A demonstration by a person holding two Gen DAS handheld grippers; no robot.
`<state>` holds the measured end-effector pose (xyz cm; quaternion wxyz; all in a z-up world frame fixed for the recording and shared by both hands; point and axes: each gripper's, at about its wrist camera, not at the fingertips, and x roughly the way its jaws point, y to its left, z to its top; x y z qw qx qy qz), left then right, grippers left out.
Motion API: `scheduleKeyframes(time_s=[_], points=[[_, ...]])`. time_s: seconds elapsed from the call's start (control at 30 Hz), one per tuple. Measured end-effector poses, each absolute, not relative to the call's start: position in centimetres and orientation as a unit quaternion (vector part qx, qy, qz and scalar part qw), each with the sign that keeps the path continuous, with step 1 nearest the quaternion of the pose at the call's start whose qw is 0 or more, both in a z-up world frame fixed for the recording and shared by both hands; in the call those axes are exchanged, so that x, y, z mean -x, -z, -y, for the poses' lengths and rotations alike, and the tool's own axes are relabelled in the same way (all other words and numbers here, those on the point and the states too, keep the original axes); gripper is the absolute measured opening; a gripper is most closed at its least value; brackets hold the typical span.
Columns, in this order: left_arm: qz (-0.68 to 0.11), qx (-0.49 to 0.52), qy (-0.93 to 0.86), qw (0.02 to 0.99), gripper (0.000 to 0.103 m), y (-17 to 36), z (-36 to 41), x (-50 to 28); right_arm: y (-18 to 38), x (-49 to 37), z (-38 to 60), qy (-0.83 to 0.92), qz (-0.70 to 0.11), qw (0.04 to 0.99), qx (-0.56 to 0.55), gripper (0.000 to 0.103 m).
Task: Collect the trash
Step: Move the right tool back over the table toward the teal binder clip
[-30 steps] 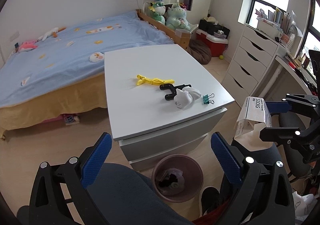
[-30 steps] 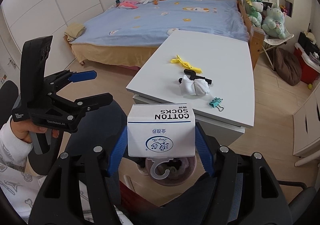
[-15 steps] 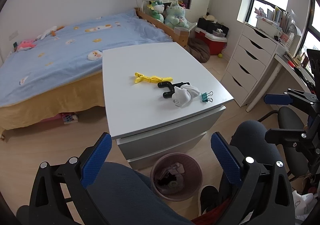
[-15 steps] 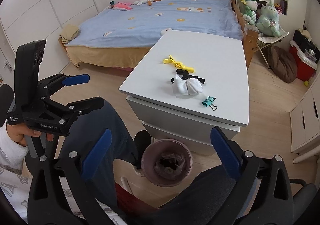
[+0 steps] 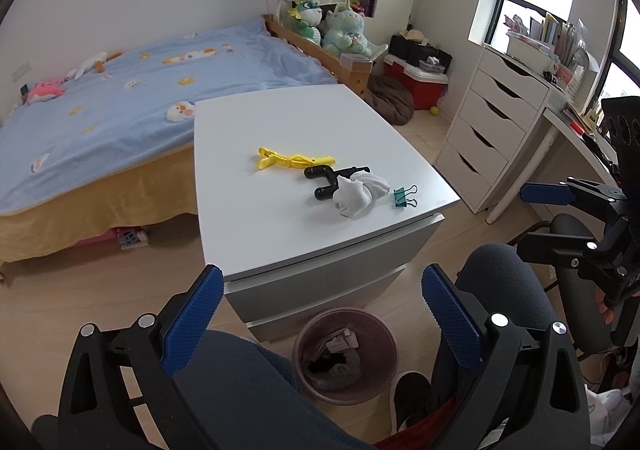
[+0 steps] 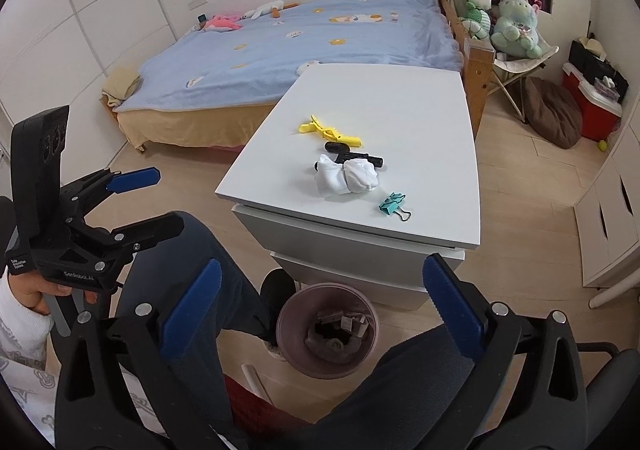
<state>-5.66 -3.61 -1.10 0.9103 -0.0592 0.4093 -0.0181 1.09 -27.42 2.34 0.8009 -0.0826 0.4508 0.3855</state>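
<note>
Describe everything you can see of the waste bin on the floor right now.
The waste bin is a round, dull mauve tub, plastic by the look, with a thin rolled rim. It stands upright and uncovered on the pale wood floor, just in front of the white drawer unit; whether they touch is unclear. Inside lies a dark jumble of scraps with pale crumpled card on top. A shoe sits close beside its rim. Neither gripper touches it.

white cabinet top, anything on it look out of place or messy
Slightly. On the white cabinet, a crumpled pair of white socks lies partly on top of a black hook-shaped piece. A yellow clip and a teal binder clip lie loose nearby. Nothing is spilled or visibly broken.
</note>
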Motion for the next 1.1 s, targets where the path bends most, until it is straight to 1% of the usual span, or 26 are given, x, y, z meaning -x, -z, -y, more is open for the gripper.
scheduleKeyframes(time_s=[0.17, 0.43, 0.6, 0.87, 0.97, 1.1], points=[[-0.41, 0.063, 0.02, 0.91, 0.095, 1.3, 3.7, 5.4, -2.1, -3.4, 27.9, -0.379, -0.463, 0.8, 0.048, 0.099], [-0.408, 0.068, 0.018, 0.91, 0.095, 1.4, 3.5, 5.1, -1.2, -7.1, 27.3, -0.37, -0.479, 0.796, 0.025, 0.099], [-0.407, 0.071, 0.016, 0.91, 0.095, 1.4, 3.3, 4.5, 0.3, -10.0, 26.6, -0.355, -0.508, 0.785, -0.002, 0.099], [-0.408, 0.078, 0.016, 0.909, 0.095, 1.6, 2.9, 4.2, 4.3, -14.2, 26.8, -0.336, -0.575, 0.736, -0.117, 0.099], [-0.409, 0.079, 0.014, 0.909, 0.095, 1.7, 2.8, 4.2, 5.7, -14.9, 27.0, -0.326, -0.595, 0.72, -0.145, 0.099], [-0.414, 0.083, 0.011, 0.907, 0.095, 2.0, 2.6, 4.0, 7.0, -15.3, 26.9, -0.325, -0.613, 0.7, -0.168, 0.079]])
